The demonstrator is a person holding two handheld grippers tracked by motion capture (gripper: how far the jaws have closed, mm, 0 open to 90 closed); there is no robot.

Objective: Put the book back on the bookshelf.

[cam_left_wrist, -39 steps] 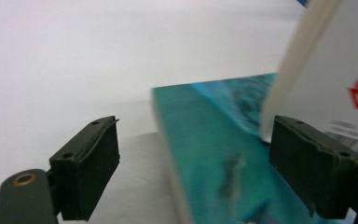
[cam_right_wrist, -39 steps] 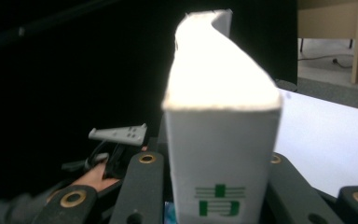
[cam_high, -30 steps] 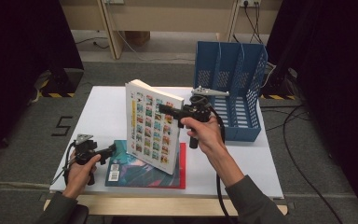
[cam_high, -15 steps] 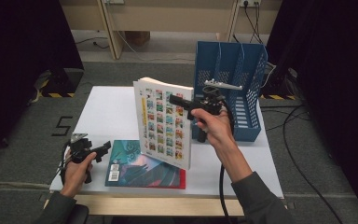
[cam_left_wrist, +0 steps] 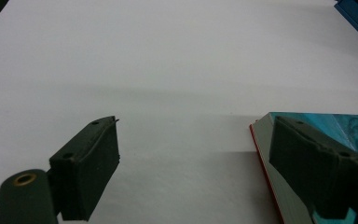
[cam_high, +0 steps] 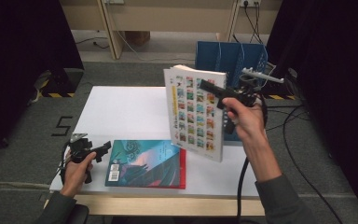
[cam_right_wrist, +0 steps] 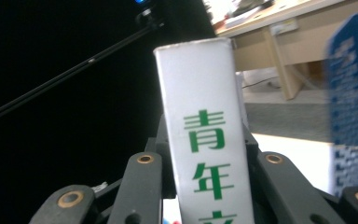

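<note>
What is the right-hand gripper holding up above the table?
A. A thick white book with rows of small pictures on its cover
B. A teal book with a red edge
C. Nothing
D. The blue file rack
A: the right gripper is clamped on the thick white book, lifted upright off the table.

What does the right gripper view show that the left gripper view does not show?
Right gripper view alone: the white book clamped upright between the right gripper, green characters on its spine, with a wooden desk behind.
Left gripper view alone: the open left gripper over the white table, beside the corner of the teal book lying flat.
Both: part of the blue rack at the right edge.
</note>
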